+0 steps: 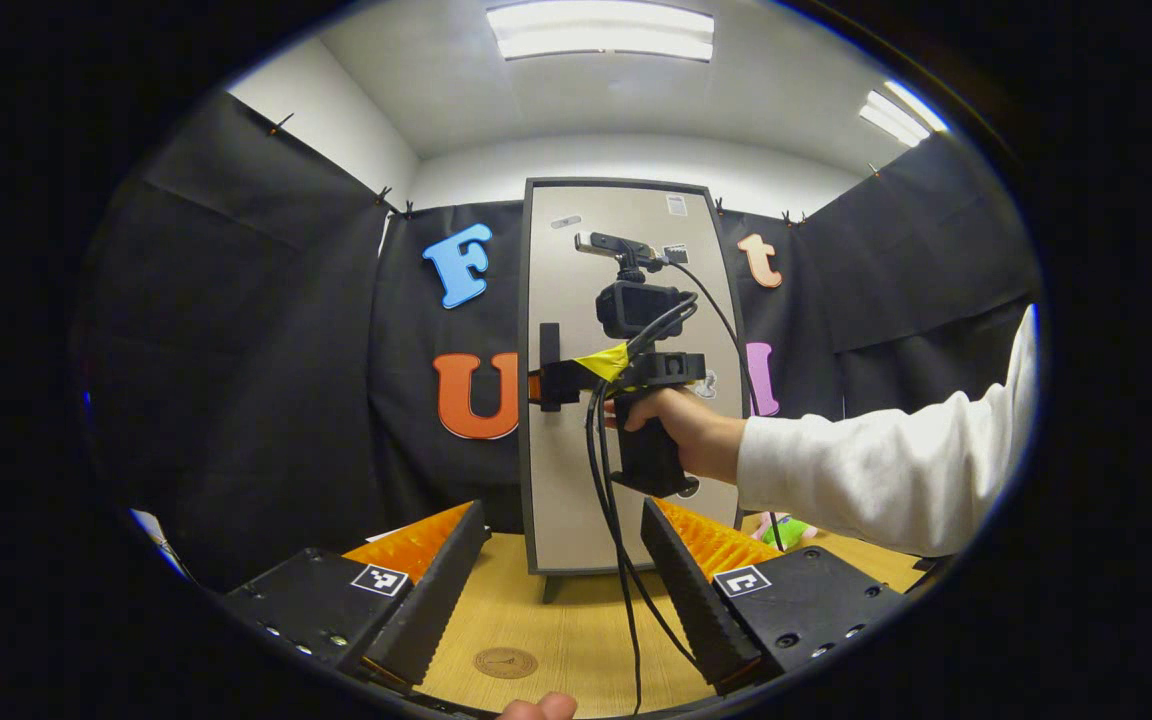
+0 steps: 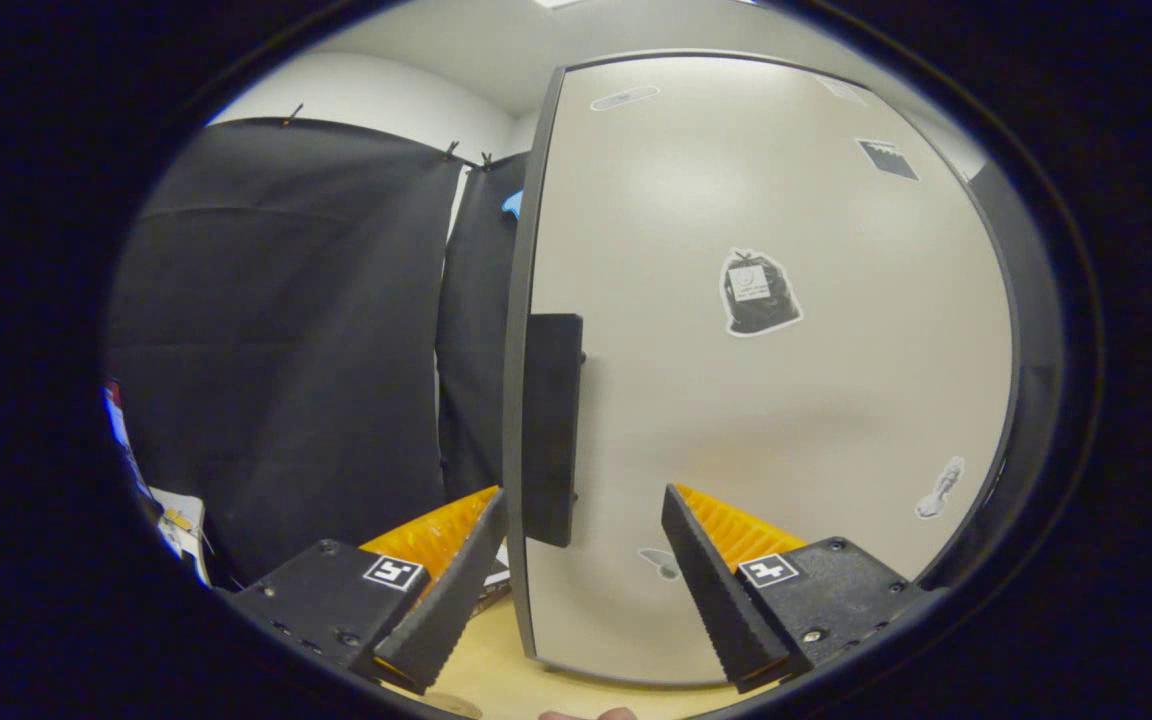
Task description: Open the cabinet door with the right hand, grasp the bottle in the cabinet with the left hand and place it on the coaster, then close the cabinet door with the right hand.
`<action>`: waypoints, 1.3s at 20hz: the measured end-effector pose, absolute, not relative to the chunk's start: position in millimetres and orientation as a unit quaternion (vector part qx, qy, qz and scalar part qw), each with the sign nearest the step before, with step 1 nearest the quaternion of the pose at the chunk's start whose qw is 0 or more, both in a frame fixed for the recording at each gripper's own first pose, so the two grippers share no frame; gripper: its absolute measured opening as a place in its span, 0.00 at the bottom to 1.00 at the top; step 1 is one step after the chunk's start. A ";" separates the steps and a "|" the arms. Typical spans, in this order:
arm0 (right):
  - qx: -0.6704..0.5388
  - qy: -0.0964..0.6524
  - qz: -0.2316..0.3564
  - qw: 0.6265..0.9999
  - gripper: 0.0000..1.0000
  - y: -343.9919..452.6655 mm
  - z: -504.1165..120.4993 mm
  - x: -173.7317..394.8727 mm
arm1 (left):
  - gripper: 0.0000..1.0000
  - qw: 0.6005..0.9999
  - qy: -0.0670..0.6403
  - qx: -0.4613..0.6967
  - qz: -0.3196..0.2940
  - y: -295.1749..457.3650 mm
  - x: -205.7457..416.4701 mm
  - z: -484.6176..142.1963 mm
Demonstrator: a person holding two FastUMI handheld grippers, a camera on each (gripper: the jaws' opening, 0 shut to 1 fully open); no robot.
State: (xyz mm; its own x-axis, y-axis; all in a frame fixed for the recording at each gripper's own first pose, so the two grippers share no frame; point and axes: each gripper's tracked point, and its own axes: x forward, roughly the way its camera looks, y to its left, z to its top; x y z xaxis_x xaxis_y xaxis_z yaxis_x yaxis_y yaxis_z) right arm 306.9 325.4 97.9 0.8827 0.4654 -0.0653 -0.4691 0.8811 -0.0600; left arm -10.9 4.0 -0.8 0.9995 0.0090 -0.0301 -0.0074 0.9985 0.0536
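The left gripper [image 1: 563,575] stood wide open and empty above the coaster [image 1: 505,662] at 6 o'clock; beyond, the right gripper [image 2: 581,560], jaws apart, straddled the handle [image 2: 550,428] of the shut cabinet door [image 2: 766,400], contents hidden.

door [image 2: 766,400]: smooth, satin panel with a soft sheen; dark matt frame
handle [image 2: 550,428]: matt, plastic-looking
table [image 1: 556,620]: wood-grain top, low gloss
coaster [image 1: 505,662]: matt, cork-like disc
wall cloth [image 1: 246,380]: matt fabric, creased
sleeve [image 1: 886,470]: soft knit cloth
cables [image 1: 616,560]: smooth rubbery sheath
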 end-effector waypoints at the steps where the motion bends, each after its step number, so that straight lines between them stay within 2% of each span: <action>1: -0.035 0.022 0.242 0.969 1.00 330.3 101.9 310.1 | 0.95 1.000 0.016 0.026 0.004 4.2 -10.4 -2.1; 4: -0.035 0.006 0.238 0.970 0.97 340.3 113.9 319.6 | 0.95 1.000 0.014 0.024 0.003 4.8 -9.9 -0.5; 5: -0.036 0.003 0.244 0.969 0.89 344.5 115.8 320.0 | 0.95 1.000 0.013 0.023 0.003 5.4 -10.4 0.9; 7: -0.038 0.006 0.257 0.966 0.83 355.2 116.0 320.0 | 0.95 1.000 0.009 0.022 0.006 12.3 -7.6 2.5; 9: -0.045 0.007 0.245 0.968 0.77 356.2 116.6 323.9 | 0.95 1.000 0.008 0.022 0.010 18.4 -5.4 1.2; 10: -0.043 0.007 0.241 0.970 0.63 357.9 116.0 325.6 | 0.95 1.000 0.008 0.020 0.013 20.3 -4.8 1.0; 13: -0.026 0.009 0.235 0.972 0.40 359.6 112.7 328.6 | 0.95 1.000 0.008 0.018 0.019 28.5 -6.6 1.5; 16: -0.043 0.007 0.224 0.974 0.36 356.9 112.6 330.4 | 0.95 1.000 0.008 0.015 0.024 34.6 -5.0 0.1; 18: -0.037 0.005 0.229 0.973 0.23 356.6 112.4 329.2 | 0.95 1.000 0.010 0.014 0.025 36.8 -6.4 0.0; 19: -0.034 0.005 0.230 0.973 0.19 356.8 112.6 329.1 | 0.95 1.000 0.009 0.014 0.026 38.3 -6.8 0.7; 21: -0.038 0.009 0.228 0.973 0.16 355.6 112.3 327.5 | 0.95 0.999 0.010 0.015 0.027 39.9 -7.7 1.5; 26: -0.029 0.005 0.228 0.973 0.16 352.4 111.8 319.2 | 0.95 0.999 0.004 0.017 0.032 46.1 -10.4 4.8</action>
State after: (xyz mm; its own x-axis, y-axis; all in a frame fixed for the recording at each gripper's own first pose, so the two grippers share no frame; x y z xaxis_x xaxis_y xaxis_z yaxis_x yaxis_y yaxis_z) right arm 319.2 352.4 111.8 0.8958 0.4437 -0.0238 -0.4444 0.8942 -0.0542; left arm -10.4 46.1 4.8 0.9979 0.0638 -0.0078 -0.0635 0.9974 0.0343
